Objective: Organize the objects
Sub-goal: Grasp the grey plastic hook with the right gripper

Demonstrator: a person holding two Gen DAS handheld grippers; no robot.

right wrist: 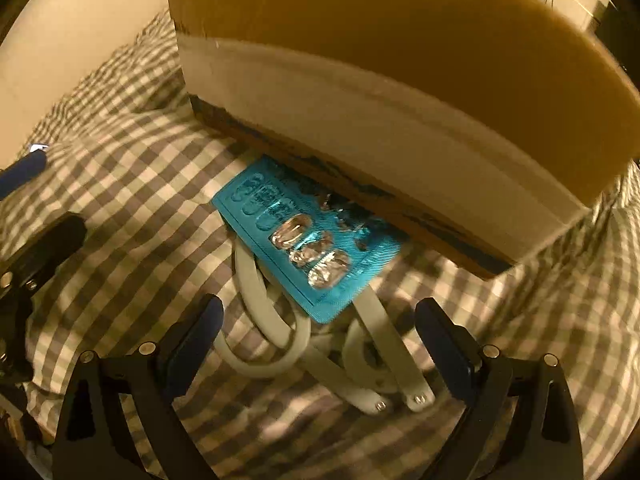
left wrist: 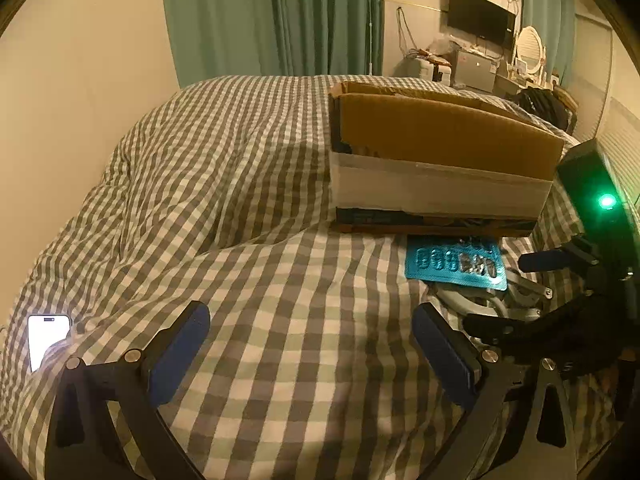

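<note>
A cardboard box (left wrist: 440, 160) sits on a bed covered by a grey-and-white checked duvet (left wrist: 260, 280), and it serves as the landmark here. Just in front of the box's near wall lies a teal blister pack (right wrist: 308, 236), its far edge tucked against or slightly under the base of the box; several of its foil pockets look burst and emptied. The pack rests partly on top of a pale grey scissors-like item (right wrist: 320, 352) with 2 looped handles, which lies a little further out from the box on the duvet.

The right tool (right wrist: 320, 336) hangs directly over those handles with its 2 blue-padded fingers spread wide and nothing between them. That placement suggests a pick is being lined up, most likely of the grey item or the pack, for dropping into the box. The overlap matters: lifting the lower item would likely tip the pack off.

The left tool (left wrist: 312, 356) is also spread wide and empty, held over bare duvet to the left of the box and well apart from the pile, probably to keep out of the way. A lit phone (left wrist: 48, 340) lies far left of the box. No sorting appears done yet from these views; the box's inside is hidden.
</note>
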